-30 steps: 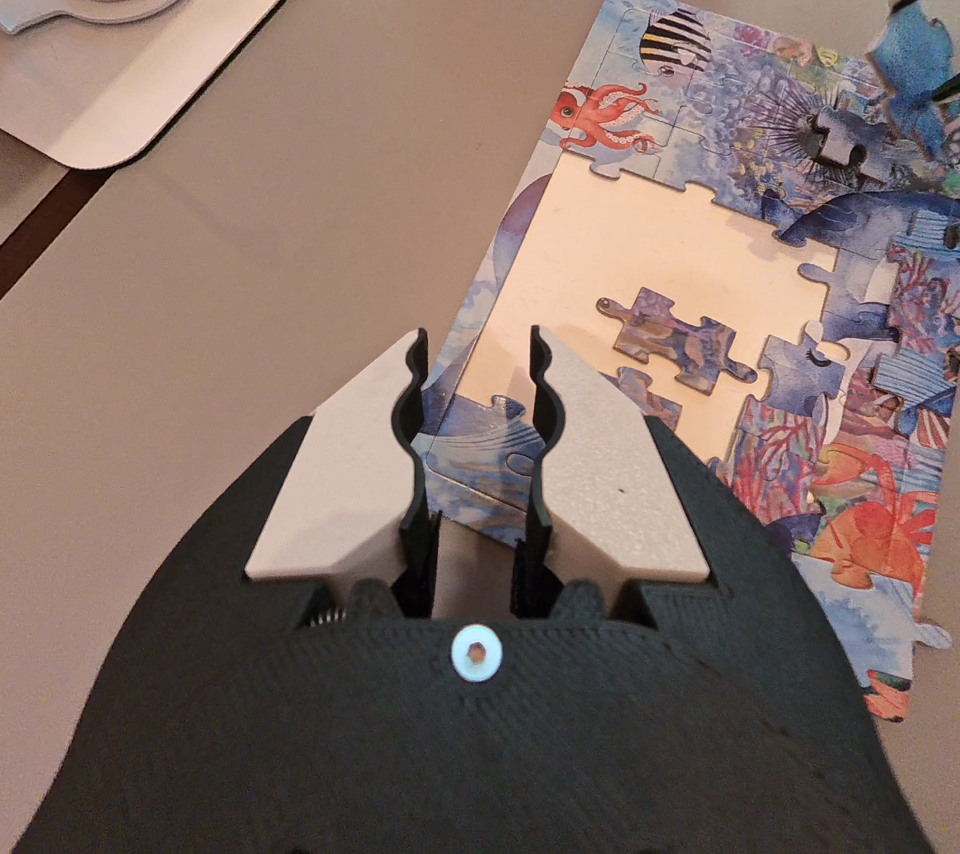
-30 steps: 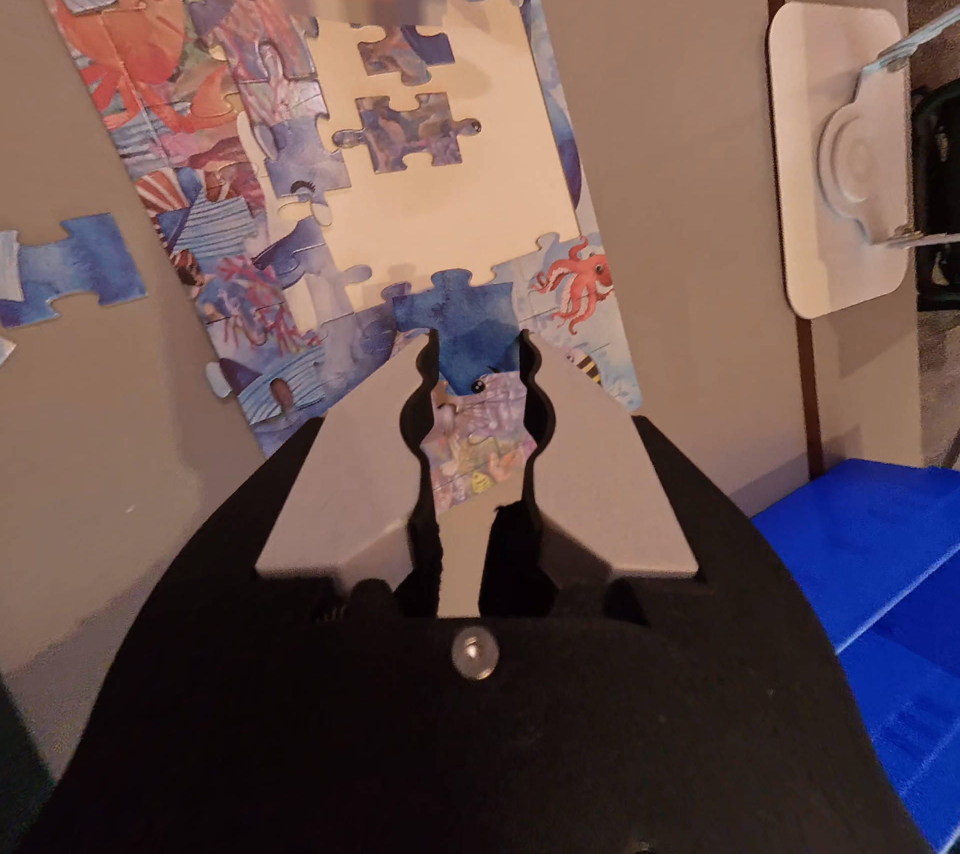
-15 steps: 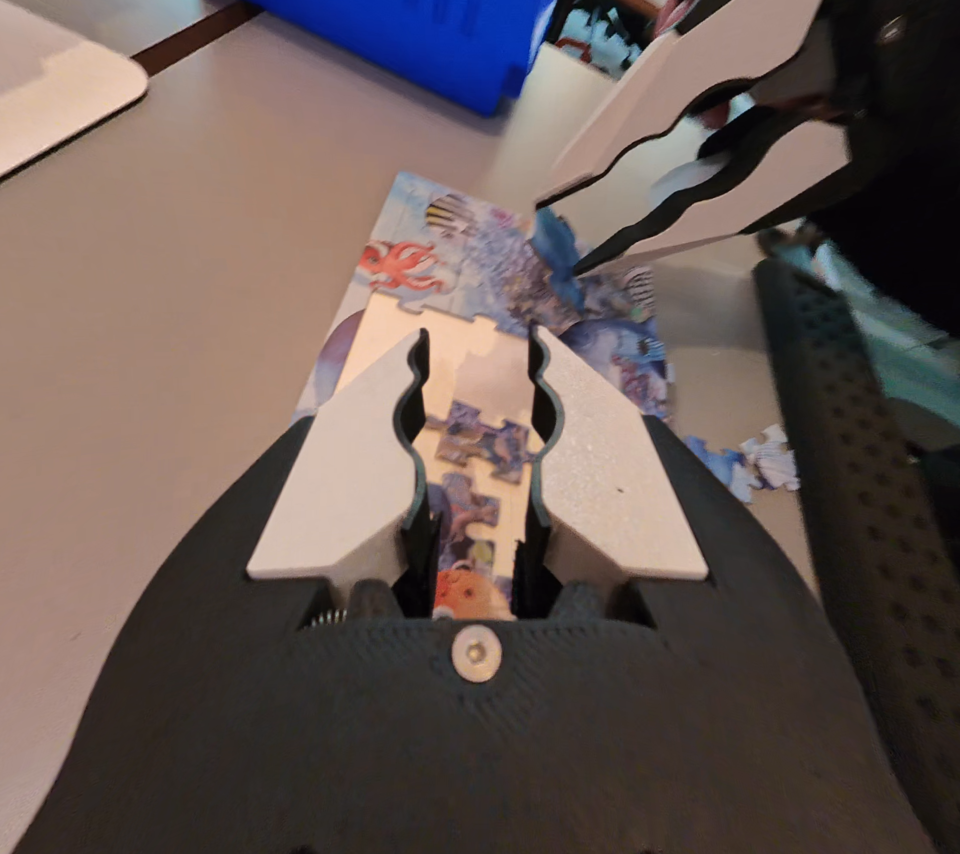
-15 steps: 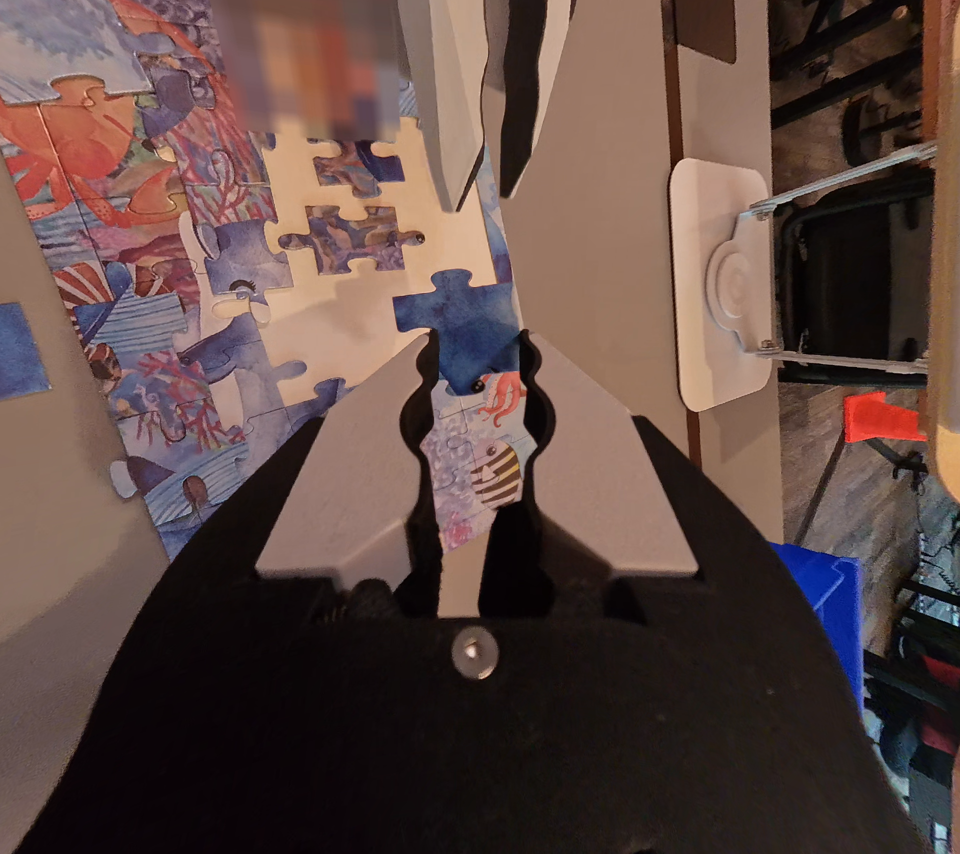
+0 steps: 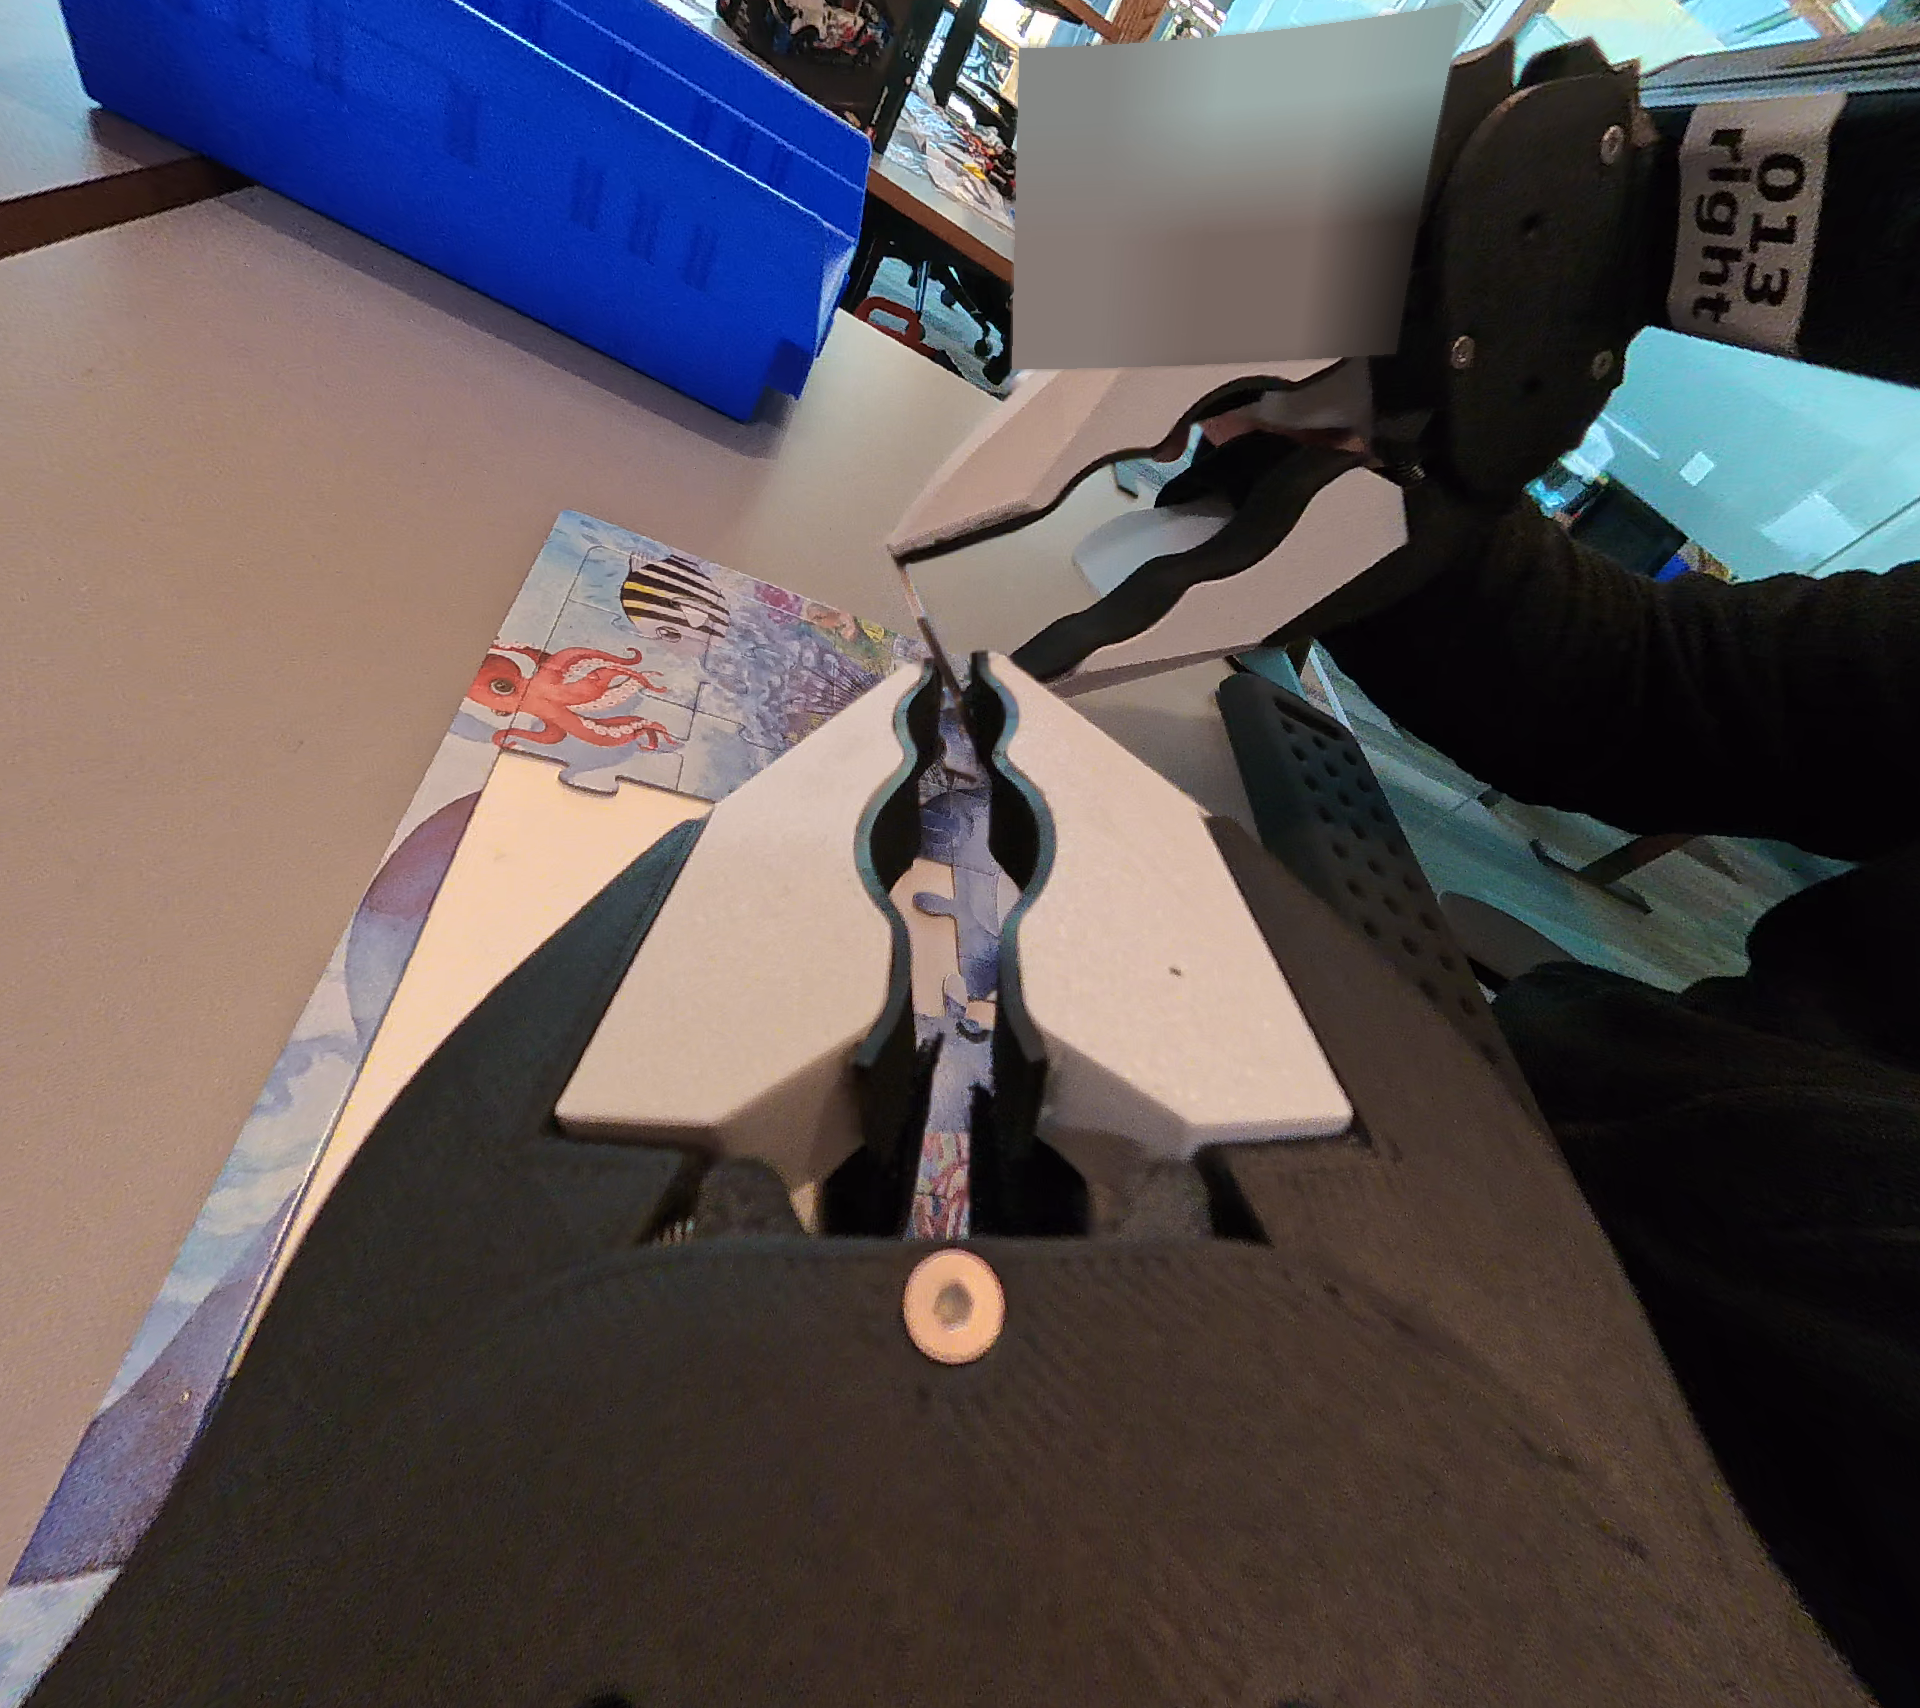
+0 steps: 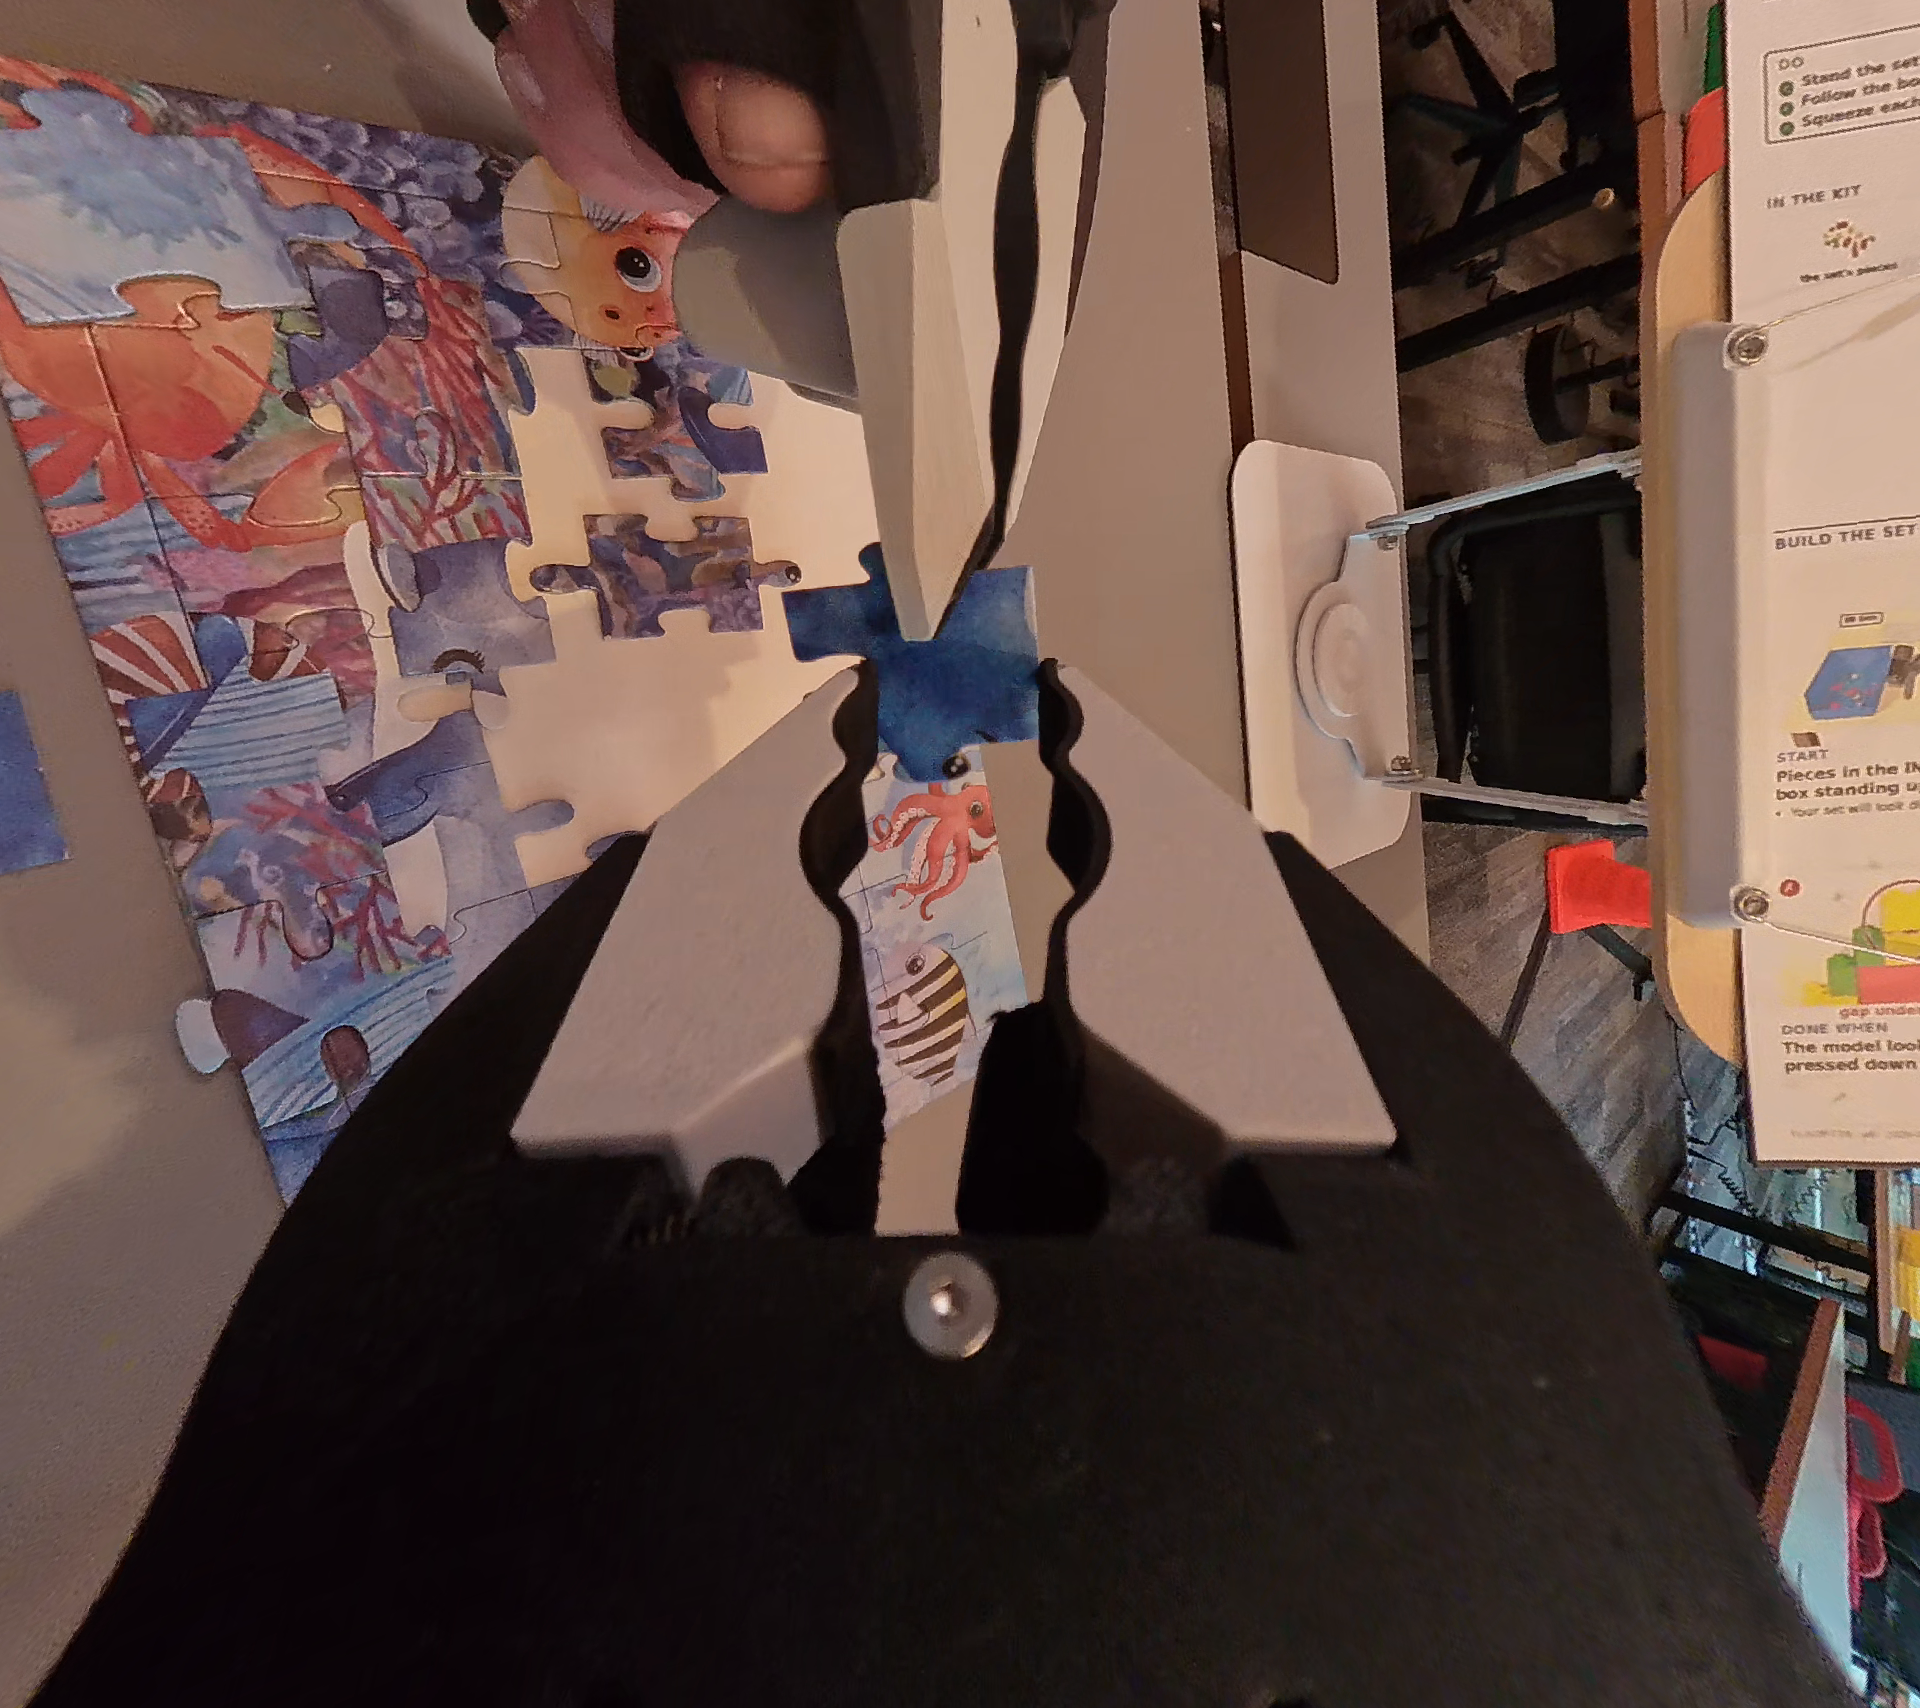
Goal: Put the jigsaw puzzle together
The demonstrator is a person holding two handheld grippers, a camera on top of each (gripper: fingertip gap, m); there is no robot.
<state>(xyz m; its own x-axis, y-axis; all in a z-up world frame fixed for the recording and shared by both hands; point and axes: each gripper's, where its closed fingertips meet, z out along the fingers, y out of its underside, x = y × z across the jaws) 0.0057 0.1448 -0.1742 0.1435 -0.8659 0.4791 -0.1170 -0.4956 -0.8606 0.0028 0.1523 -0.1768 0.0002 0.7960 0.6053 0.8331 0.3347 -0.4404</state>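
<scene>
A: Tongs check. Right tongs [image 6: 951,671] clamped on the blue piece [image 6: 925,682], held above the puzzle [image 6: 312,515]. Left tongs [image 5: 948,676] pinched on its far edge.

B: Risk?

A: Opposed pulls could bend or drop it.

B: Room?

A: Bare gap [image 6: 644,723] in the puzzle just beside; loose piece [image 6: 665,588] lying there; worktop [image 5: 312,515] free beyond.

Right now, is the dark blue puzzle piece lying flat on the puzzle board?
No, the dark blue puzzle piece is held in the air between the left gripper and right gripper.
</scene>
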